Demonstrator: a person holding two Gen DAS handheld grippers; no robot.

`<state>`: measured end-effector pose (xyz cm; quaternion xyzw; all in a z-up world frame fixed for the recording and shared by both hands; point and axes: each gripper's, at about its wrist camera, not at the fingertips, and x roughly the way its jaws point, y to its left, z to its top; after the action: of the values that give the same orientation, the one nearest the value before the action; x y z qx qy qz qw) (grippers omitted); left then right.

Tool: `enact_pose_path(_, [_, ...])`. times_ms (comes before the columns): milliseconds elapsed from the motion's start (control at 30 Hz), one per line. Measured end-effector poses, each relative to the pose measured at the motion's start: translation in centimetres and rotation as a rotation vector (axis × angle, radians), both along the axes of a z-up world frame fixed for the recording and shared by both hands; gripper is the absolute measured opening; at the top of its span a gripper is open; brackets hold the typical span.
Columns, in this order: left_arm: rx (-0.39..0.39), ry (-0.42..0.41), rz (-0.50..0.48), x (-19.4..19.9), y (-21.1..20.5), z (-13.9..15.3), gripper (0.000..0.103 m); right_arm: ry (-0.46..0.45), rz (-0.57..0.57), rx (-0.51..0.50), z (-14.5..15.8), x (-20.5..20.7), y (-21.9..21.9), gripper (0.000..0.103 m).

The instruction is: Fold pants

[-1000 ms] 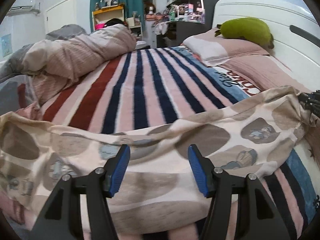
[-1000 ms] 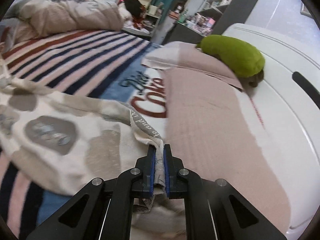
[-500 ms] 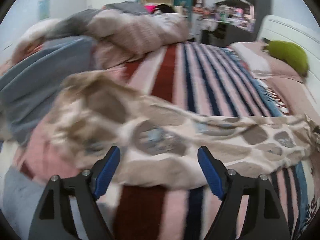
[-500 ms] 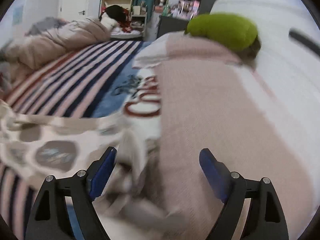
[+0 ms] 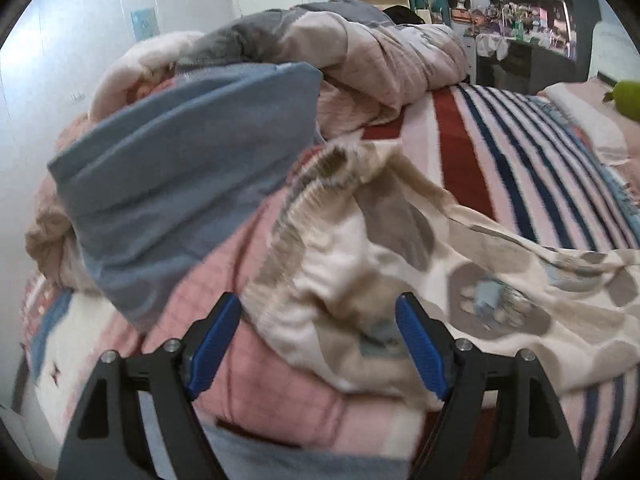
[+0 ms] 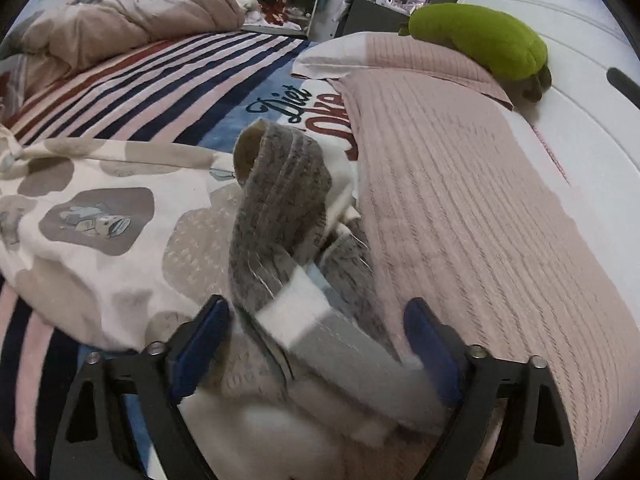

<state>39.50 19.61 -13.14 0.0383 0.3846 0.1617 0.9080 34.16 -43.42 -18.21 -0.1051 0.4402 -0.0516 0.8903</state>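
Now we hold both tongs, left (image 5: 318,346) and right (image 6: 316,344), wide over the pants (image 5: 400,248); next, grip an end.

Cream pants (image 6: 100,184), taupe blotches; striped blanket (image 5: 516,152), seemingly red-navy-pink.

The bed (image 6: 592,168) is covered by a striped blanket (image 6: 132,92) of red, pink and navy bands. On this blanket the patterned pants (image 6: 100,216) are spread, their grey cuff (image 6: 280,200) bunched up at the end nearest the pink ribbed cover (image 6: 460,208). Beyond that cover a pillow (image 6: 332,56) is seen, and a green plush toy (image 6: 480,40) is laid on it. On the side of the pants away from the pillow, a rumpled duvet (image 5: 380,60) and a blue pillow (image 5: 180,184) are heaped on the blanket.
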Motion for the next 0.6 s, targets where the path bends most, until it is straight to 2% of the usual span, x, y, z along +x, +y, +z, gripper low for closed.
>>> enact_pose_path(67, [0.056,0.012,0.013,1.1,0.1,-0.5,0.077,0.020,0.002,0.003,-0.6,0.1,0.5,0.054])
enact_pose_path(133, [0.087,0.028,0.020,1.7,0.2,-1.0,0.077,0.015,0.012,-0.006,-0.8,0.1,1.0,0.031])
enact_pose_path(233, [0.062,0.036,0.023,2.2,0.9,-1.5,0.077,-0.008,0.008,-0.021,-0.7,-0.2,1.8,0.016])
enact_pose_path(300, [-0.012,0.031,0.004,2.3,1.4,-1.9,0.074,-0.025,0.009,-0.040,-0.4,-0.4,2.3,0.013])
enact_pose_path(367, [-0.036,0.025,-0.009,2.2,1.4,-2.2,0.039,-0.052,0.010,-0.053,0.2,-0.8,2.7,0.011])
enact_pose_path(433, [-0.053,0.028,-0.039,2.0,1.0,-2.4,0.029,-0.078,0.002,-0.049,1.0,-1.4,2.7,0.010])
enact_pose_path(467, [-0.063,0.026,-0.060,1.8,0.8,-2.4,0.025,-0.091,-0.001,-0.044,1.5,-1.5,2.6,0.010])
enact_pose_path(600, [-0.048,-0.023,-0.085,0.8,0.0,-1.3,0.022,-0.130,0.000,-0.049,3.0,-2.3,3.0,0.009])
